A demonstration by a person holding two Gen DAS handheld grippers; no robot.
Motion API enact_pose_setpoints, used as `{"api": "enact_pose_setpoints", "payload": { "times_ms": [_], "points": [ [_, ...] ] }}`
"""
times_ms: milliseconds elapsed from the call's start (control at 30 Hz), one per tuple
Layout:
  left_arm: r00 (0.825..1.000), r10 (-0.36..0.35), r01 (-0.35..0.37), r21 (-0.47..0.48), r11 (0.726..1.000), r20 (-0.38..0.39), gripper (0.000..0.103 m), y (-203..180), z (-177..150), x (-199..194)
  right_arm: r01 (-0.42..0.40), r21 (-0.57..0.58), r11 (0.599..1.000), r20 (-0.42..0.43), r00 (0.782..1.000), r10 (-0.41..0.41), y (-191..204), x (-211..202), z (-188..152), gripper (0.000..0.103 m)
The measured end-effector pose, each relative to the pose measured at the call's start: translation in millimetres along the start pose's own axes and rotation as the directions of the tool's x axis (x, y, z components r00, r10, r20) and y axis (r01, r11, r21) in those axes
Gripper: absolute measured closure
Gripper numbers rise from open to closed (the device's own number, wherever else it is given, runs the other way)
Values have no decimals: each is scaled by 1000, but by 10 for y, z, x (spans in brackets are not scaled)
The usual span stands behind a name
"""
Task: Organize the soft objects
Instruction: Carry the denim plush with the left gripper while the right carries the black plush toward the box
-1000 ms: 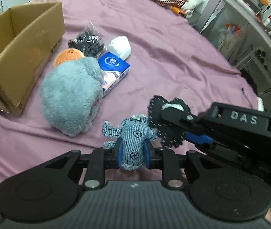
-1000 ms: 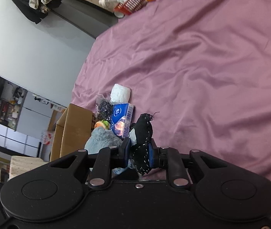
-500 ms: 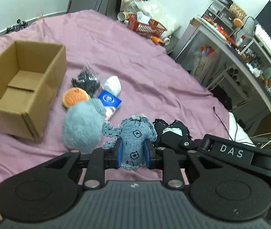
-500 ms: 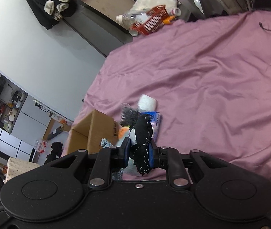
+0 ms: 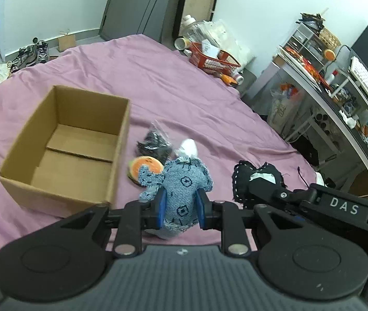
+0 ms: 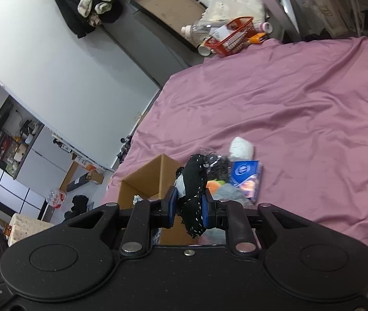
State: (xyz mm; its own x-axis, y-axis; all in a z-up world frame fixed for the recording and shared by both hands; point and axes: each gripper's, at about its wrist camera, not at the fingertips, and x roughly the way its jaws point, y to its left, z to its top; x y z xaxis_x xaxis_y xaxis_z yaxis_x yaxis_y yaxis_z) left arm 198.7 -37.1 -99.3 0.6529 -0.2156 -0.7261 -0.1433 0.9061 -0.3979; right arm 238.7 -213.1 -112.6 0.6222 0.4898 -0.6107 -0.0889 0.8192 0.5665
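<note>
At lower centre, my left gripper [image 5: 180,211] clamps the denim toy [image 5: 184,184]; my right gripper [image 6: 188,208] pinches the black stitched toy [image 6: 193,181]. The cardboard box [image 5: 62,142] sits left, open.

The letters "DAS" stand in pale capitals on the black body of the right gripper [image 5: 257,194], just right of the black stitched toy [image 5: 256,175] it clamps — plain in the left wrist view. In the right wrist view "DAS" shows again on the body of the left gripper [image 6: 138,199] at the lower left corner, with small lines under it that seem to read "Data Acquisition System". The blue packet [image 6: 246,177] just right of that toy bears a round white emblem — its lettering too small to read.
</note>
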Motion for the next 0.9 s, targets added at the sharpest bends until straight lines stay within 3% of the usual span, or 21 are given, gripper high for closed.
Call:
{"api": "enact_pose_setpoints", "payload": {
  "times_ms": [567,900],
  "points": [
    [999,39,-37,-100,994,13,80,809,524,141,-56,-45,997,-89,995,52,630,811,87,83],
    [996,92,-92,-140,986,-7,79,1220,891,444,-56,-38,998,-156,987,49,746,1305,143,83]
  ]
}}
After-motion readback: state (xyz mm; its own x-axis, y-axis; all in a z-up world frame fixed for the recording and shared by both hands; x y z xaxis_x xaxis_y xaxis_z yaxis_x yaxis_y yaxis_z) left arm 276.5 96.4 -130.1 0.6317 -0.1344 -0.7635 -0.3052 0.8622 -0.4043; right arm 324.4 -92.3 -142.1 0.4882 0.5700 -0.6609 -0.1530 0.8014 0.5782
